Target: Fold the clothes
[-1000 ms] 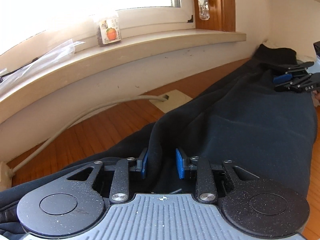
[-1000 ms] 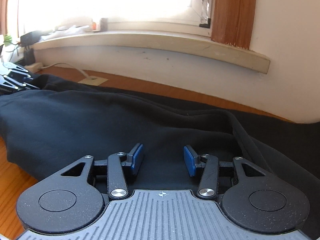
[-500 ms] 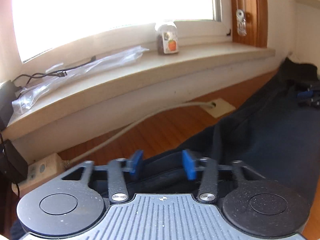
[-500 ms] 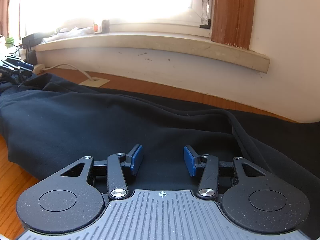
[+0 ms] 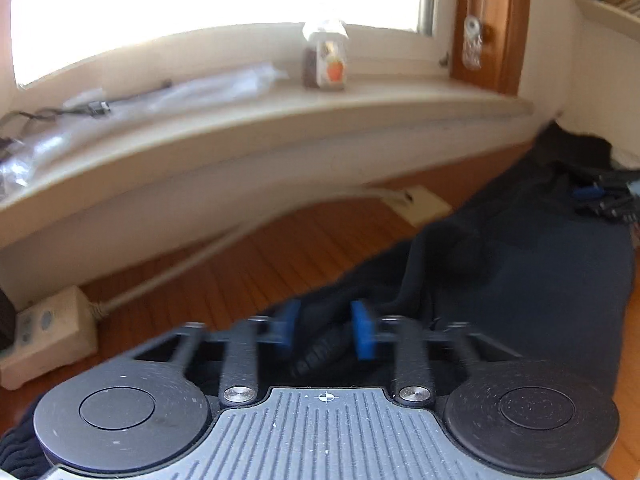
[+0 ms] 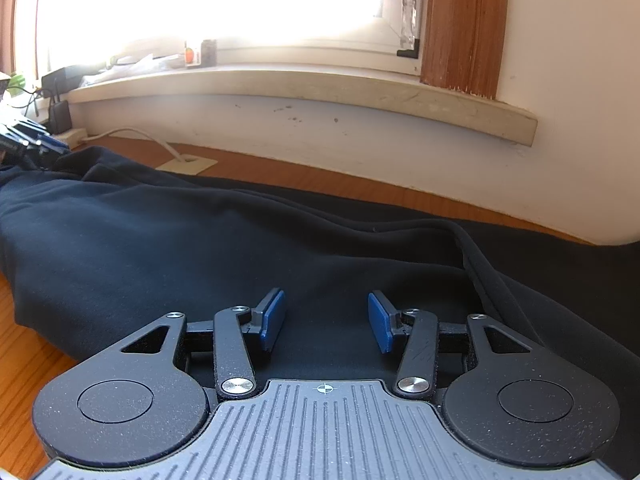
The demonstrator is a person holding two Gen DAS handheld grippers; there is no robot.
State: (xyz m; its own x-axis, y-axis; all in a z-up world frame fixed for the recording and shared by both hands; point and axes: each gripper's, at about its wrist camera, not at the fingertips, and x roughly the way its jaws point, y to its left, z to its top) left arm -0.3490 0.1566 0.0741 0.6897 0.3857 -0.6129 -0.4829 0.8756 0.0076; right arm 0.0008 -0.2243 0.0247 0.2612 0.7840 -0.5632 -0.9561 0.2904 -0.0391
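A dark navy garment [image 6: 224,248], likely sweatpants or a sweatshirt, lies spread along a wooden table [image 5: 280,256] beneath a bright window with a pale sill [image 5: 280,128].

In the left wrist view, which is motion-blurred, the left gripper [image 5: 326,336] sits at one end of the garment. Its jaws are closing, with a bunched ribbed edge of the fabric between the blue pads [image 5: 363,336]; whether they already pinch it cannot be told through the blur.

In the right wrist view, the right gripper [image 6: 326,322] hovers low over the other end of the garment, jaws apart, nothing between them but flat cloth below. A raised seam fold [image 6: 472,256] runs just to its right.

The cloth looks thick, soft and limp, probably fleece: light enough to lift, not fragile, but it will sag and drape wherever unsupported. The matte knit should not slip from rubber pads. The best holds appear to be the thicker ribbed hem or seam edges, one at each end, so the cloth stays taut while folded.
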